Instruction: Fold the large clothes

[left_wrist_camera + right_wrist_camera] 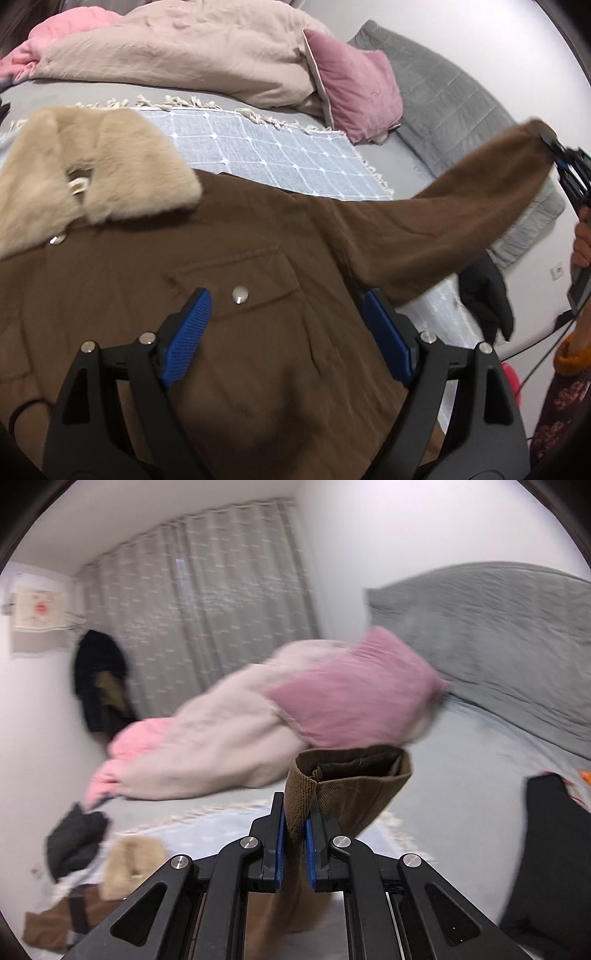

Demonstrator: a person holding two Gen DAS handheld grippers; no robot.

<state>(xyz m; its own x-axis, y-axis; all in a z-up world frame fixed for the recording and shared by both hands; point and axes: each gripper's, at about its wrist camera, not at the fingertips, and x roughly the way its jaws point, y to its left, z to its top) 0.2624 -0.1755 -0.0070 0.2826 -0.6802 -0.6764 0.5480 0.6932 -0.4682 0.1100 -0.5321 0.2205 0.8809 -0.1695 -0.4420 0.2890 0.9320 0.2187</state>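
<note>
A brown jacket [229, 266] with a beige fur collar [92, 173] lies front-up on a light blue checked blanket [280, 155] on the bed. My left gripper [288, 317] is open, its blue pads hovering over the chest pocket and its snap button [240, 294]. My right gripper [294, 830] is shut on the ribbed cuff [351, 775] of the jacket's sleeve and holds the sleeve [461, 206] stretched out, lifted off the bed to the right. It also shows in the left wrist view [554, 144].
A beige duvet [177, 51], a pink pillow [354, 85] and a grey quilted cover [450, 103] lie at the head of the bed. A dark garment [484, 295] hangs at the bed's right edge. Dark clothes [74, 842] lie at the far side; curtains [207, 602] behind.
</note>
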